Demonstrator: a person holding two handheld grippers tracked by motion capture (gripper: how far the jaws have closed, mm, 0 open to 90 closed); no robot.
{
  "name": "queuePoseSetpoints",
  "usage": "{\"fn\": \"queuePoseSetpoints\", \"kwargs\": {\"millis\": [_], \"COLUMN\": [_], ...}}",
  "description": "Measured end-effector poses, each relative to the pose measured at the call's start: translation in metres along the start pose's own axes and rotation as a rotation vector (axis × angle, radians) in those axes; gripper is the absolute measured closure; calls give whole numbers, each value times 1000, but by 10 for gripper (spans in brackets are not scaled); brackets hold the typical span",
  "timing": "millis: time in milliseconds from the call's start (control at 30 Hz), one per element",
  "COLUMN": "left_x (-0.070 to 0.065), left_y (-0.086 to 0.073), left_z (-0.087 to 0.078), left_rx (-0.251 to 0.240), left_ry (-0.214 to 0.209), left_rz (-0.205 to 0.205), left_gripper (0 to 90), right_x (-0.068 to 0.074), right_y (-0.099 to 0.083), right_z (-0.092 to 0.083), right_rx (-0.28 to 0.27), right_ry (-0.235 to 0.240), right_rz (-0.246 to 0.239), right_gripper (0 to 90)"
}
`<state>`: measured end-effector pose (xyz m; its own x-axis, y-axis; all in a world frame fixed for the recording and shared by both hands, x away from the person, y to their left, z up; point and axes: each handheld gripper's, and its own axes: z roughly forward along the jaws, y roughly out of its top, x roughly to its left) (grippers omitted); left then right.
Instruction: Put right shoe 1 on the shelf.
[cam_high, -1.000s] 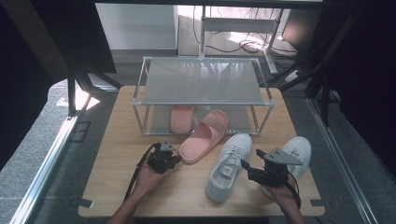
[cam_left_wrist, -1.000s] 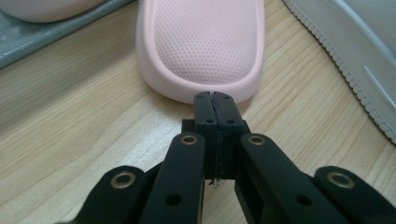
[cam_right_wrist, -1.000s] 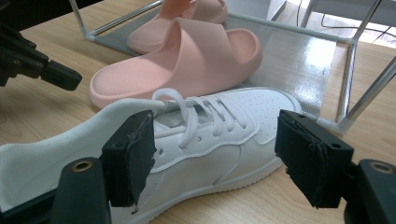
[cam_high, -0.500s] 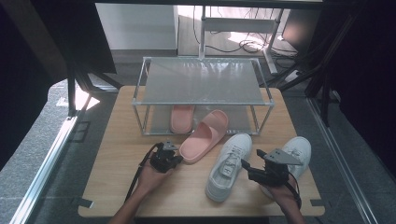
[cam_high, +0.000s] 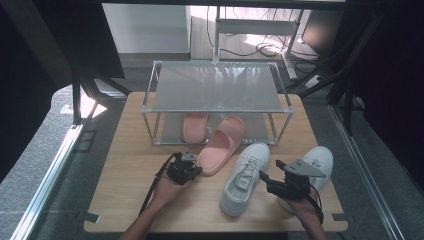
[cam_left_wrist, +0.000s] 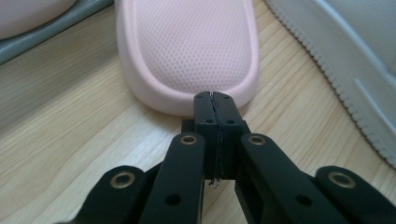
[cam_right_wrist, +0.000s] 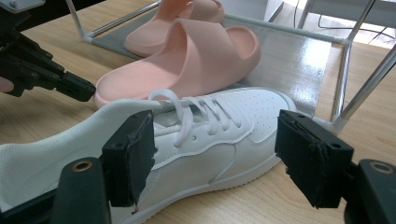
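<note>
Pressing its tips against the near heel edge of the pink slipper (cam_left_wrist: 187, 51), the left gripper (cam_left_wrist: 215, 100) has its jaws shut flat together with nothing between them; whether they actually touch the heel rim or sit just short of it, can't tell. That slipper (cam_high: 221, 144) lies angled on the wooden table (cam_high: 130, 190), toe end poking under the near rail of the wire rack (cam_high: 217, 107), heel toward the left hand (cam_high: 167, 192). A second pink slipper (cam_high: 195, 127) sits fully inside the rack, left of the first. The right gripper (cam_right_wrist: 215, 154) has jaws wide apart, not gripping, with a white sneaker (cam_right_wrist: 201, 135) lying just beyond them. Another white sneaker (cam_high: 320, 162) lies at the far right of the table, beside the right hand.
</note>
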<state>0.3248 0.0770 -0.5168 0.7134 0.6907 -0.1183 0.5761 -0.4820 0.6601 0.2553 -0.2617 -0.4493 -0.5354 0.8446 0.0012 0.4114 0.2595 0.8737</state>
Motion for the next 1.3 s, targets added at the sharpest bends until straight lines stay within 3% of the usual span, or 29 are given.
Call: {"fn": "queuePoseSetpoints", "kwargs": {"millis": [267,367,567,667,700,767,800,833,1000,1067,1100,1133,1300], "left_x": [-9,-9,-12,-18,-19,-20,-23,-21,-24,-28,-28,-29,-29], "left_y": [8,12,15,14,13,13,12,12,15,17,19,20,28], "left_z": [10,11,15,17,17,17,19,19,25,28,28,29,31], "left_rx": [-5,16,18,1,30,29,14,40,47,30,45,32,23], "left_ry": [-19,-20,-25,-37,-39,-43,-47,-48,-56,-62,-58,-61,-60], "left_rz": [6,34,47,26,63,61,40,68,75,58,83,66,75], "left_gripper": [900,900,900,900,900,899,899,899,900,900,900,900,900], "right_x": [-1,-1,-1,-2,-2,-2,-2,-2,-1,-1,-1,-1,-2], "right_y": [0,0,0,0,-1,-1,-1,-1,-1,-1,-1,-1,-1], "right_z": [0,0,-1,-1,-1,-1,-1,-1,-1,0,0,-1,-2], "right_rx": [-1,1,-1,1,1,2,3,6,4,3,2,1,1], "right_ry": [-1,-2,-2,-3,-2,-3,-2,-4,0,-2,-2,-2,-4], "right_rz": [1,1,3,3,3,3,3,4,-1,-1,0,2,4], "right_gripper": [291,291,291,291,291,291,291,291,291,291,291,291,291]}}
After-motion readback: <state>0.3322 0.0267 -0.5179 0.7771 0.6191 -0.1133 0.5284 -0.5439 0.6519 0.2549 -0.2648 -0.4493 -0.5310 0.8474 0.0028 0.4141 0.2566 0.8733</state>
